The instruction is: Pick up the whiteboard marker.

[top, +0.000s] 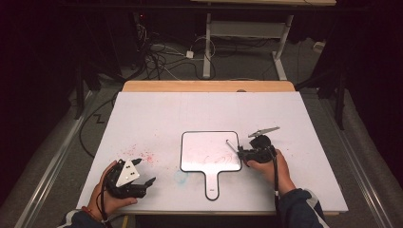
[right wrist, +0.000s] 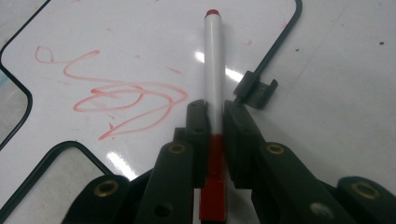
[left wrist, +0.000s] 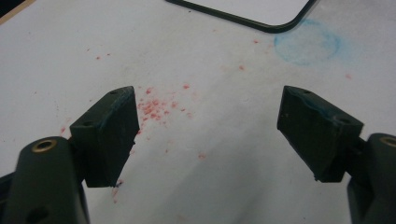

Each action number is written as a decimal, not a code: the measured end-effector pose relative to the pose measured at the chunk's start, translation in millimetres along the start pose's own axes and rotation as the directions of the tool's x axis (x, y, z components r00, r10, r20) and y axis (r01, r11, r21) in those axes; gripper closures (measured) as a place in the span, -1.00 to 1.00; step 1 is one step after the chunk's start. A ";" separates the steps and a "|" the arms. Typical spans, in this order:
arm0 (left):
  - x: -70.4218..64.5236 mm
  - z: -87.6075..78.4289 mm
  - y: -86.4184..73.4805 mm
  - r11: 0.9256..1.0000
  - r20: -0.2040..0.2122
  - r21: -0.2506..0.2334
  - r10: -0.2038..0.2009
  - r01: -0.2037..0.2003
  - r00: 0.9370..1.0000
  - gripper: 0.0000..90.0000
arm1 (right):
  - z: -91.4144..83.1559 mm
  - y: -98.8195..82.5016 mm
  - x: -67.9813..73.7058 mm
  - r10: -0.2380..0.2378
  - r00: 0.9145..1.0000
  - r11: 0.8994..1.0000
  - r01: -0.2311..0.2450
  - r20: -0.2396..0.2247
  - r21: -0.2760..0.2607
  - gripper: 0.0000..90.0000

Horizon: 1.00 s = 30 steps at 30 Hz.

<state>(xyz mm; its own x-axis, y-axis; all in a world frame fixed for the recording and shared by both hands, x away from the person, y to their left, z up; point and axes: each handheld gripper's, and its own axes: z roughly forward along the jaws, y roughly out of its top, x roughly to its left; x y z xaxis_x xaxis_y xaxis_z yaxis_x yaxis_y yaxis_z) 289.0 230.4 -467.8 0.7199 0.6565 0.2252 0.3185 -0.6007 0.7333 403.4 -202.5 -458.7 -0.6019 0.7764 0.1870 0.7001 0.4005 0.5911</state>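
A small white paddle-shaped whiteboard [top: 209, 152] with a black rim and a handle lies on the table, and a red scribble [right wrist: 116, 102] runs across it. My right gripper [right wrist: 215, 109] is shut on a white marker [right wrist: 214, 65] with a red end, which points out over the board. From the high view, the right gripper [top: 242, 151] sits at the board's right edge with the marker [top: 231, 145] slanting onto the board. My left gripper [top: 146, 171] rests near the table's front left. Its jaws stand wide apart with nothing between them, and the left gripper [left wrist: 208, 121] hovers over bare table.
The white table [top: 190, 109] has red specks [left wrist: 156, 109] under the left gripper and a faint blue ring stain [left wrist: 306, 42] near the board's corner. A small black clip [right wrist: 256, 91] sits on the board's rim. Cables and desk legs lie beyond the wooden far edge [top: 209, 86].
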 end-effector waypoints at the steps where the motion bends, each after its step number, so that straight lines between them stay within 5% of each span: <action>1: 0.1 0.1 0.4 1.000 -0.002 -0.001 -0.005 0.005 1.000 -0.56 | -0.2 -0.1 0.4 -0.006 1.000 1.000 0.006 0.001 -0.001 0.82; 7: 1.4 1.7 8.7 0.998 0.020 -0.032 -0.054 0.055 0.998 -0.54 | -8.6 1.7 5.4 -0.036 0.999 0.999 0.036 -0.001 -0.040 0.82; 8: 1.5 1.8 13.2 0.997 0.031 -0.046 -0.064 0.066 0.997 -0.53 | -17.1 4.0 11.0 -0.054 0.999 0.995 0.053 -0.002 -0.086 0.82; 12: 1.3 1.1 34.4 0.982 0.098 -0.123 -0.130 0.142 0.987 -0.45 | -30.3 7.6 24.5 -0.099 0.995 0.982 0.094 -0.021 -0.164 0.82; 13: -1.5 -0.7 49.4 0.970 0.152 -0.175 -0.142 0.168 0.978 -0.45 | -36.7 9.4 37.3 -0.134 0.990 0.969 0.123 -0.041 -0.213 0.82; 14: -1.5 -0.7 49.4 0.970 0.152 -0.175 -0.142 0.168 0.978 -0.45 | -38.5 10.0 42.3 -0.153 0.987 0.963 0.138 -0.046 -0.231 0.82; 17: -9.1 2.0 80.7 0.943 0.247 -0.251 -0.155 0.217 0.957 -0.44 | -43.4 11.3 61.4 -0.206 0.977 0.935 0.182 -0.051 -0.305 0.82; 18: -9.1 2.0 80.7 0.943 0.247 -0.251 -0.155 0.217 0.957 -0.42 | -45.1 11.1 66.7 -0.231 0.971 0.920 0.195 -0.067 -0.341 0.82; 21: -11.5 12.3 99.5 0.925 0.308 -0.269 -0.180 0.267 0.934 -0.40 | -48.3 10.3 81.6 -0.262 0.962 0.892 0.211 -0.076 -0.400 0.82; 23: -13.4 18.7 108.0 0.919 0.328 -0.270 -0.192 0.287 0.925 -0.37 | -48.6 10.1 84.7 -0.272 0.959 0.885 0.218 -0.077 -0.411 0.82; 25: -15.0 24.3 114.4 0.910 0.362 -0.272 -0.205 0.313 0.909 -0.32 | -48.8 9.0 92.3 -0.307 0.948 0.864 0.239 -0.088 -0.444 0.82; 26: -16.4 26.7 117.5 0.908 0.365 -0.271 -0.211 0.321 0.907 -0.26 | -48.1 8.3 97.8 -0.325 0.942 0.855 0.255 -0.085 -0.452 0.82; 27: -17.1 29.2 120.1 0.904 0.377 -0.272 -0.214 0.328 0.901 -0.26 | -48.1 8.3 97.8 -0.325 0.942 0.855 0.255 -0.085 -0.452 0.82; 28: -18.4 33.9 124.1 0.894 0.410 -0.276 -0.223 0.353 0.884 -0.20 | -46.2 7.1 101.5 -0.341 0.934 0.848 0.258 -0.104 -0.462 0.82; 29: -18.4 33.9 124.1 0.894 0.410 -0.276 -0.223 0.353 0.884 -0.16 | -46.2 7.1 101.5 -0.341 0.934 0.848 0.258 -0.104 -0.462 0.82; 30: -18.7 35.8 125.5 0.890 0.423 -0.276 -0.227 0.364 0.877 -0.08 | -43.7 6.4 104.9 -0.360 0.927 0.847 0.277 -0.106 -0.454 0.82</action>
<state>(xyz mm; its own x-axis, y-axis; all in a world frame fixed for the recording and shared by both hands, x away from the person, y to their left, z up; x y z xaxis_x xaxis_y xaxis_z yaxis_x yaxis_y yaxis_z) 337.6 126.3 -402.9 0.8200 0.5194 -0.2405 0.3748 -0.1697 0.9115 328.0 -139.8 -401.0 -0.8504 0.5242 0.0440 0.2524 0.3334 0.9084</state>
